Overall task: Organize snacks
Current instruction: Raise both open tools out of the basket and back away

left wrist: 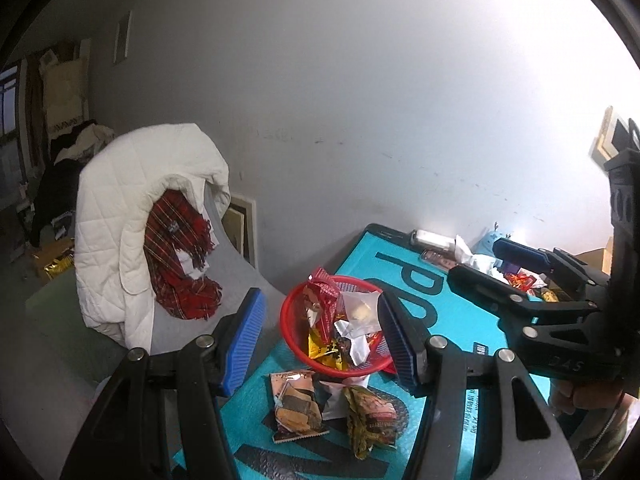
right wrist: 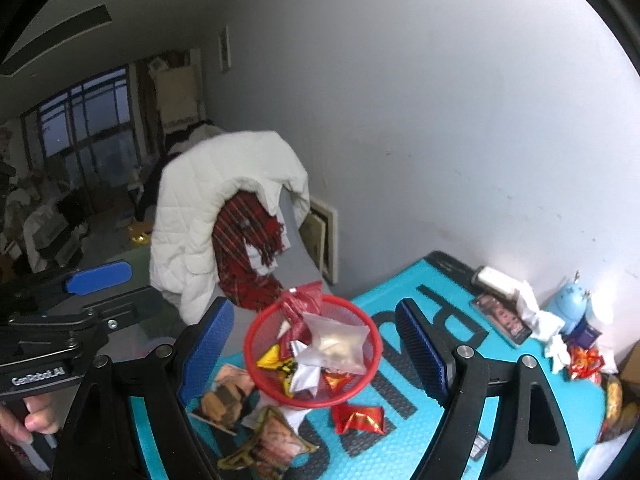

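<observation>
A red mesh basket (left wrist: 294,344) (right wrist: 256,332) holds several snack packets on the turquoise mat (left wrist: 452,320) (right wrist: 404,432). In front of it lie a brown biscuit packet (left wrist: 296,406) (right wrist: 220,400), a green-gold packet (left wrist: 370,416) (right wrist: 272,444) and a red foil packet (right wrist: 358,418). My left gripper (left wrist: 322,344) is open and empty, hovering above the basket's near side. My right gripper (right wrist: 316,354) is open and empty, above the basket. The right gripper also shows in the left wrist view (left wrist: 476,262), and the left gripper shows in the right wrist view (right wrist: 108,284).
A chair with a white quilted jacket (left wrist: 120,220) (right wrist: 192,232) and a red plaid scarf (left wrist: 176,256) stands left of the table. At the back right are tissues (right wrist: 540,312), a blue toy (right wrist: 572,300) and more packets (right wrist: 584,364). The wall is close behind.
</observation>
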